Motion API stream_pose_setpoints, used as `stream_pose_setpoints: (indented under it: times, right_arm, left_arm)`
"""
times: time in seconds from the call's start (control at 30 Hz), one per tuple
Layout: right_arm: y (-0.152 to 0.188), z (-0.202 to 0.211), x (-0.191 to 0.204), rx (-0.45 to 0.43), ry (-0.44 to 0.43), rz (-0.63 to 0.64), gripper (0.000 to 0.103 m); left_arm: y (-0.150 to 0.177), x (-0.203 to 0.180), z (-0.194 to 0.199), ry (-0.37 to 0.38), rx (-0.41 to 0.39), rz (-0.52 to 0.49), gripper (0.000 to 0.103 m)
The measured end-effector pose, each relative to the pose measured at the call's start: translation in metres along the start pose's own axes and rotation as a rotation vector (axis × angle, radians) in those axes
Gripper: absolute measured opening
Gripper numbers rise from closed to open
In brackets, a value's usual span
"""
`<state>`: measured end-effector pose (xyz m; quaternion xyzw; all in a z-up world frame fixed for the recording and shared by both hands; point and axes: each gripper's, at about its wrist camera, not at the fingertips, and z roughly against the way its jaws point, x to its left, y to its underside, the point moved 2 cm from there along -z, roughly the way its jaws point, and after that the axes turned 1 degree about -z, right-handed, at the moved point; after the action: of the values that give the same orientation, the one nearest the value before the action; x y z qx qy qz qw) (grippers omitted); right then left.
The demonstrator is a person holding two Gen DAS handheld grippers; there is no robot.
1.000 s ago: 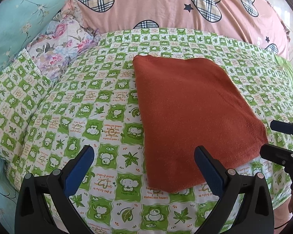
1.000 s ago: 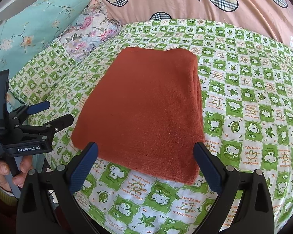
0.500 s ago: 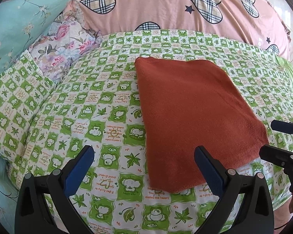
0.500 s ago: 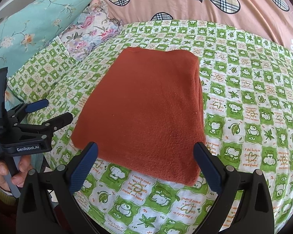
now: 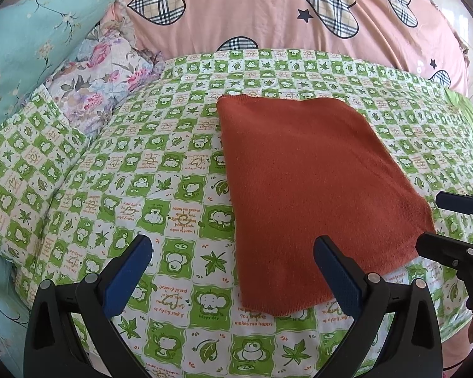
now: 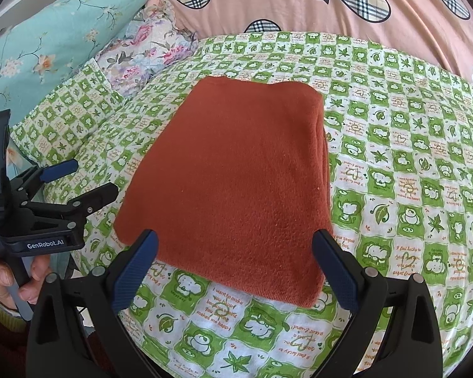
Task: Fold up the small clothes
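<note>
Little has moved since a second ago: both views have drifted only slightly, and the folded rust-orange garment (image 6: 233, 182) lies flat on the green-checked bedsheet (image 5: 148, 189) as before. Left hand-held gripper (image 5: 233, 271) and right hand-held gripper (image 6: 236, 266) hover wide open, holding nothing. Soft, light knit; probably limp when lifted, so pinch all layers at the near corners.

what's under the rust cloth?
The folded rust cloth lies on the green checked sheet; stacked layers show at its right edge. Anything tucked inside or beneath is covered.
</note>
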<state>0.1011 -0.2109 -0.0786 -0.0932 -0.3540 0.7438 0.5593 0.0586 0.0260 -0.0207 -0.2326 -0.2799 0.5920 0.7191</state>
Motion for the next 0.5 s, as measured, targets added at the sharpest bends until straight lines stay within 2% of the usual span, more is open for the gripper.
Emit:
stream_pose_setpoints:
  times: [0.5]
  right_arm:
    - [-0.003, -0.0015, 0.0011, -0.002, 0.002, 0.0, 0.098]
  left_arm:
    - [-0.0077, 0.0012, -0.0037, -0.004, -0.008, -0.009, 0.102]
